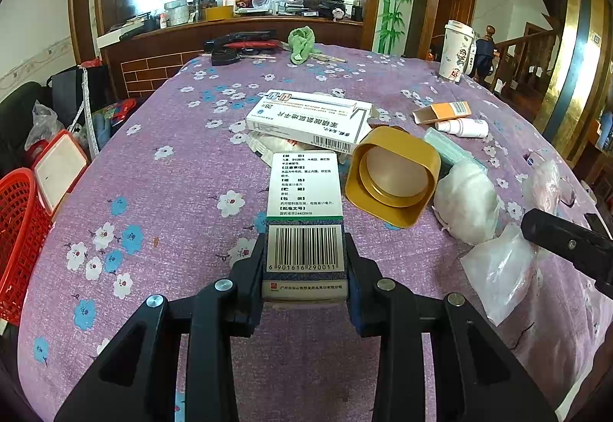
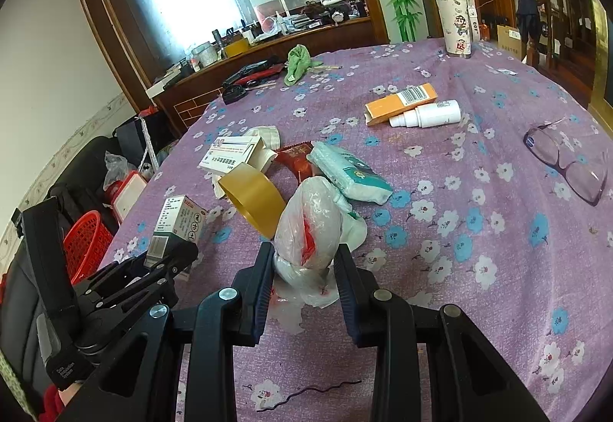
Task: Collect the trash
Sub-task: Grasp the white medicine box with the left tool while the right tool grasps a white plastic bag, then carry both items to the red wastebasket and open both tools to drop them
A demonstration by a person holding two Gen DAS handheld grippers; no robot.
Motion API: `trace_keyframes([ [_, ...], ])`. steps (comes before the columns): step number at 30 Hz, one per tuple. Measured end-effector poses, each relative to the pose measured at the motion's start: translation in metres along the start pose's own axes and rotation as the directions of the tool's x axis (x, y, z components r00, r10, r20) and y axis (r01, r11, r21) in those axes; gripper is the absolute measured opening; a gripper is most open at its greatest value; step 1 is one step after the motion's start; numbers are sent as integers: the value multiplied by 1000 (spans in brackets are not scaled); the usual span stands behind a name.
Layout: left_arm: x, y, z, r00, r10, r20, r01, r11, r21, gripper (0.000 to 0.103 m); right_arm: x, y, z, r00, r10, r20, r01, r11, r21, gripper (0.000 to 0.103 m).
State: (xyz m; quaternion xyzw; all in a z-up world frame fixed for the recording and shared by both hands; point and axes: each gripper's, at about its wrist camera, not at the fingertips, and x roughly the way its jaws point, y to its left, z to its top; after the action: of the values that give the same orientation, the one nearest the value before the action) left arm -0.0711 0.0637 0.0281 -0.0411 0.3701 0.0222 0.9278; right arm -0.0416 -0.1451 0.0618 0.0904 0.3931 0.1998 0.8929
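- Trash gripped in both claws, presumably for carrying off: left claw (image 1: 305, 261) clenched on one small medicine box (image 1: 305, 207), right claw (image 2: 304, 268) clenched on one crumpled plastic bag (image 2: 308, 226).
- Spread beyond on table (image 2: 479, 268): one gold tub (image 1: 392, 174), one larger white box (image 1: 308, 121), one tissue pack (image 2: 350, 174).
- Beside table: one red basket (image 1: 19, 242), likely the bin.

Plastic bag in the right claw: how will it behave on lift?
The plastic bag looks crumpled and thin, so probably floppy and light. Its glossy film may slip between the right claw pads. The loose tail under it will likely drag on the tablecloth.
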Motion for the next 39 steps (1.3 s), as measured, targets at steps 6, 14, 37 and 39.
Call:
trace_keyframes([
  [6, -1, 1, 0, 1000, 3, 5, -3, 1000, 0, 33, -4, -3, -5, 1000, -8, -2, 8, 1000, 9, 34],
  [14, -4, 5, 0, 1000, -1, 14, 1, 1000, -17, 33, -11, -4, -5, 1000, -14, 11, 14, 1000, 8, 34],
  [37, -14, 18, 1, 999, -31, 26, 32, 998, -55, 33, -18, 12, -1, 1000, 3, 29, -2, 1000, -30, 34],
  [39, -19, 26, 3, 998, -54, 19, 55, 995, -80, 33, -18, 19, 1, 1000, 8, 30, -7, 999, -45, 34],
])
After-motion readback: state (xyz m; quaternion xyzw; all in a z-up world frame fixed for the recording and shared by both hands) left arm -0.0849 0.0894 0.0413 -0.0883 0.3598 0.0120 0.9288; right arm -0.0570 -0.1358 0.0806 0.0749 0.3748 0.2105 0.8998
